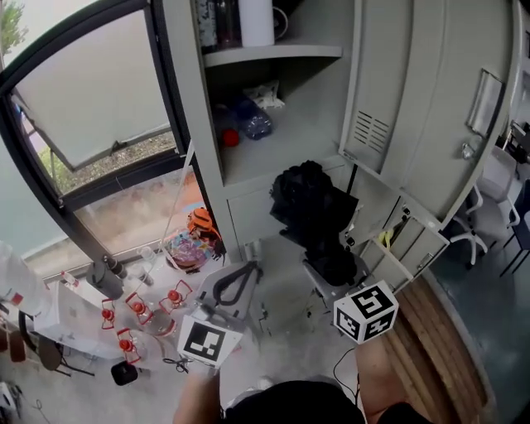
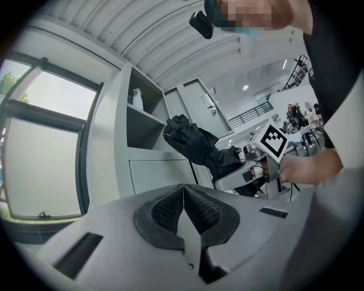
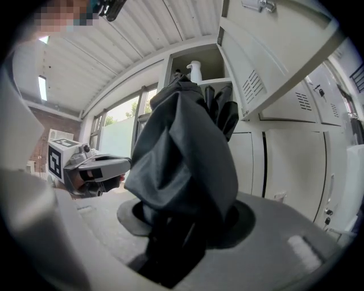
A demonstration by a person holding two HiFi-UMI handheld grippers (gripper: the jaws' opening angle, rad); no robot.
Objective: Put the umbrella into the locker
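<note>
A person stands before an open locker (image 1: 187,99) with a gripper in each hand. To the left of the left gripper (image 2: 183,199), a window (image 1: 91,91) runs down to the floor, where small red objects (image 1: 132,319) and a colourful bag (image 1: 186,248) lie scattered. The left gripper, its jaws pressed together on nothing, hangs beside the right gripper (image 3: 182,216) and clear of the load.

Ahead of both grippers, the locker's upper shelf (image 1: 273,54) carries dark bottles (image 1: 217,21) and a white bottle (image 1: 257,21). The compartment below holds a red object (image 1: 230,137), a blue object (image 1: 252,122) and a crinkled packet (image 1: 267,93), all crowded toward its left and rear. The right part of that compartment's floor lies bare, straight ahead of the right gripper.

The black umbrella (image 1: 310,207), folded into a loose bundle, is clamped at its near end between the right gripper's jaws. Its long axis runs roughly level, straight out from the jaws toward the open compartment, with the bunched fabric leading. The far end sits at the compartment's front lip; whether it has crossed that edge cannot be told. The rest of the umbrella is outside the locker.

To the right of the right gripper, the locker door (image 1: 389,74) stands swung wide, leaving the opening unblocked on that side.
</note>
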